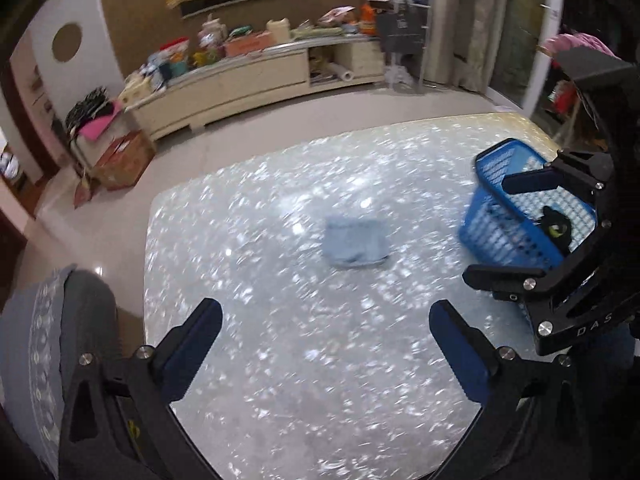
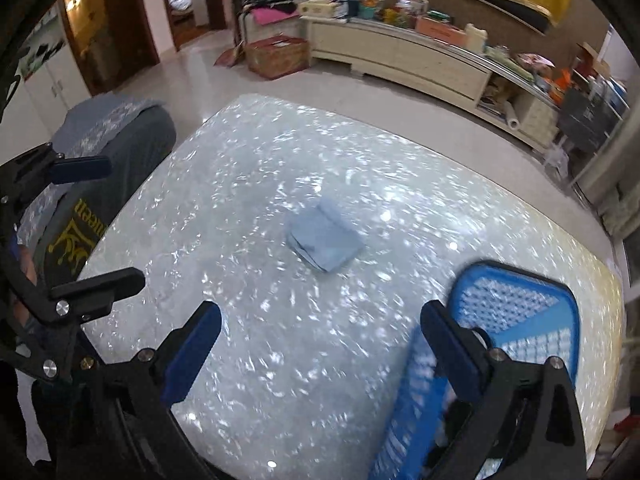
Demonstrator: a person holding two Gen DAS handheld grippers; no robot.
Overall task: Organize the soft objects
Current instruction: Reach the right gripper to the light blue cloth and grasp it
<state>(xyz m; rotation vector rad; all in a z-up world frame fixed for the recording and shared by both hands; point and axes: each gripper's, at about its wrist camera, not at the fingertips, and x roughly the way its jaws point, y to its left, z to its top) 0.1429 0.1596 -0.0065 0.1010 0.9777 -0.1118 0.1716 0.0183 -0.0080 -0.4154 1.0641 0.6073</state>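
Observation:
A folded light blue cloth (image 1: 356, 242) lies flat near the middle of the shiny speckled table (image 1: 280, 360); it also shows in the right wrist view (image 2: 324, 240). A blue plastic basket (image 1: 516, 216) stands at the table's right side, seen close under my right gripper (image 2: 516, 312). My left gripper (image 1: 326, 324) is open and empty, above the table short of the cloth. My right gripper (image 2: 320, 328) is open and empty, with its right finger over the basket's edge. Each gripper shows in the other's view, the right one (image 1: 496, 228) and the left one (image 2: 116, 224).
A chair back with a grey cover (image 1: 48, 352) stands at the table's left edge (image 2: 116, 140). A long cream cabinet (image 1: 256, 80) loaded with clutter runs along the far wall. A cardboard box (image 2: 276, 56) sits on the floor.

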